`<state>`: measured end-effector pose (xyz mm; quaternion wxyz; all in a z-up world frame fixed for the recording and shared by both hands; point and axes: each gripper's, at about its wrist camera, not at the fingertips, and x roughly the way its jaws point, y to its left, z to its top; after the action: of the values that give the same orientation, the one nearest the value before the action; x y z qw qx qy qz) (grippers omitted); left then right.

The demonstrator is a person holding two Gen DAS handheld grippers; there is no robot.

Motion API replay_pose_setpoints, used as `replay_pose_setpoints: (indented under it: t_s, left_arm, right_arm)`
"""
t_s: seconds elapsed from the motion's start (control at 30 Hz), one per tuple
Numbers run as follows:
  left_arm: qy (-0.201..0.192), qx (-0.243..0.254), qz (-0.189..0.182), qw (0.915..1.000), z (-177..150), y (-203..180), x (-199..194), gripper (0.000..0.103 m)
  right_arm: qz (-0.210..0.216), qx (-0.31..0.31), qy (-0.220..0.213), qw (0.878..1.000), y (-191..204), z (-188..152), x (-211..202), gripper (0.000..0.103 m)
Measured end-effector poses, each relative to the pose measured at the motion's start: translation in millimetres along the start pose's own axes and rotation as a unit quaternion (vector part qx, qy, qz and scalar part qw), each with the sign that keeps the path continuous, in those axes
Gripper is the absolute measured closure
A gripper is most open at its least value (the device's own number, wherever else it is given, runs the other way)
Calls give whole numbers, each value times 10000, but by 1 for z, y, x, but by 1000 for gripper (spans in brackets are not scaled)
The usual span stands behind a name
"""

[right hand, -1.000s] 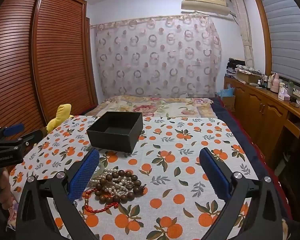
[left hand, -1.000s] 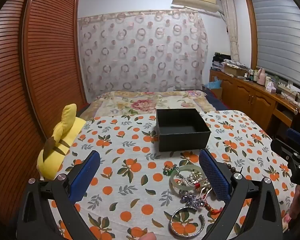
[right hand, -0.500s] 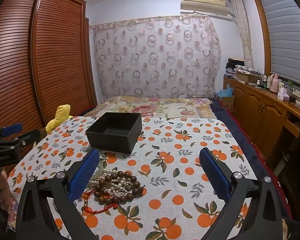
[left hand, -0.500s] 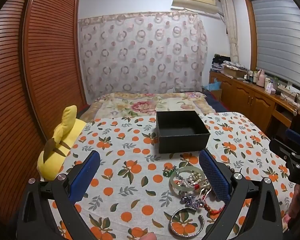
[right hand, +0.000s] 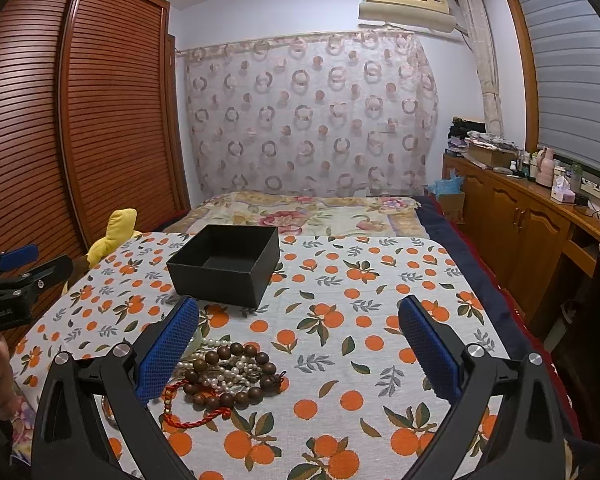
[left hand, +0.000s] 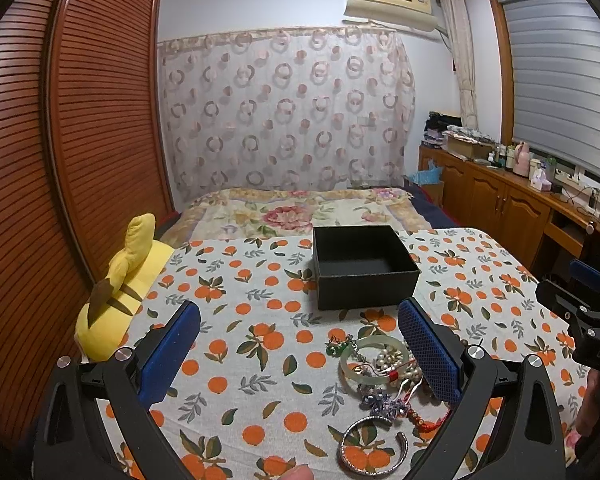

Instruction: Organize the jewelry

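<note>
An empty black box [left hand: 364, 268] stands on the orange-patterned cloth [left hand: 260, 304]; it also shows in the right wrist view [right hand: 226, 264]. A jewelry pile lies in front of it: a pale green bangle [left hand: 374, 360], a silver cuff [left hand: 374, 446], pearls, and a brown bead bracelet [right hand: 230, 376] with a red cord [right hand: 192, 416]. My left gripper [left hand: 298, 352] is open and empty, its right finger beside the pile. My right gripper [right hand: 298, 350] is open and empty, its left finger over the pile's left edge.
A yellow plush toy [left hand: 116, 300] lies at the cloth's left edge. A bed with a floral cover [left hand: 300, 212] lies behind. A wooden wardrobe [left hand: 60, 160] stands left, and wooden cabinets [left hand: 500, 200] with clutter stand right.
Both views have shifted slightly, the box and the pile sitting a little lower in frame. Both grippers stay open and empty.
</note>
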<state>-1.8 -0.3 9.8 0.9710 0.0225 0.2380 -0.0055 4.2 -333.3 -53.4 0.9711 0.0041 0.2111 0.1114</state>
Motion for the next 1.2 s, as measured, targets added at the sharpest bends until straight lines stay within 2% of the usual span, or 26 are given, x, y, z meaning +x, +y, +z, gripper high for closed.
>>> replay_pose_setpoints:
  t_s: [1.2]
  left_arm:
    - [-51, -13, -9, 10000, -1, 0, -2, 7]
  right_arm:
    - [-4, -17, 0, 10000, 2, -2, -1, 2]
